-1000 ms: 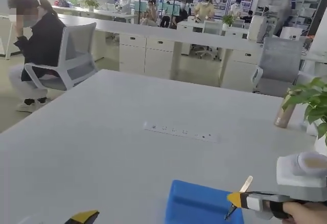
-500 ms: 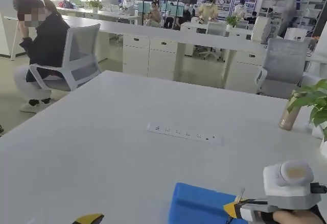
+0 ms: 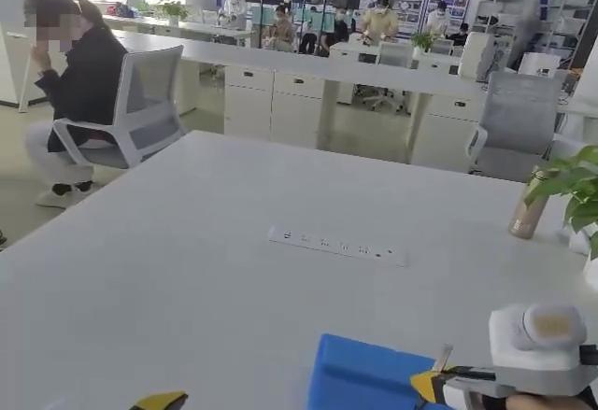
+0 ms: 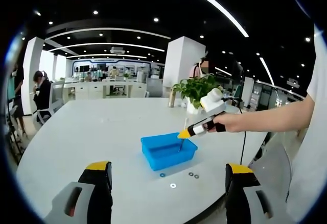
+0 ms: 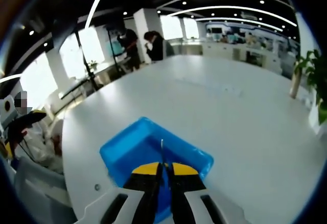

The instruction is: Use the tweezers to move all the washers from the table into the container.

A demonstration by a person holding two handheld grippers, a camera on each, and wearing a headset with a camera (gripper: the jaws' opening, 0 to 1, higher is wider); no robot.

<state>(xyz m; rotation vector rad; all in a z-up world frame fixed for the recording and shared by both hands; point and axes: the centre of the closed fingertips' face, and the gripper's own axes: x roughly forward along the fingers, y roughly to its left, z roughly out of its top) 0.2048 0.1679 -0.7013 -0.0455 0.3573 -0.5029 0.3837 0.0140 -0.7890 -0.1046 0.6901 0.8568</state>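
Blue plastic container (image 5: 127, 150) sits just under and ahead of the right gripper (image 5: 164, 171), whose jaws are pressed together on the tweezers (image 5: 162, 151). The thin tip points down into the container, and whether it carries a washer is too small to tell. The left gripper (image 4: 168, 168) is spread wide and empty, with several washers (image 4: 173, 185) lying on the white table (image 4: 102, 132) just ahead of it, beside the container's near wall.

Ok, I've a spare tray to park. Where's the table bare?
Bare: the wide stretch of table left of the blue container, up to the power strip. Crowded: washers lie just beside the container, and the right gripper holds tweezers over it.
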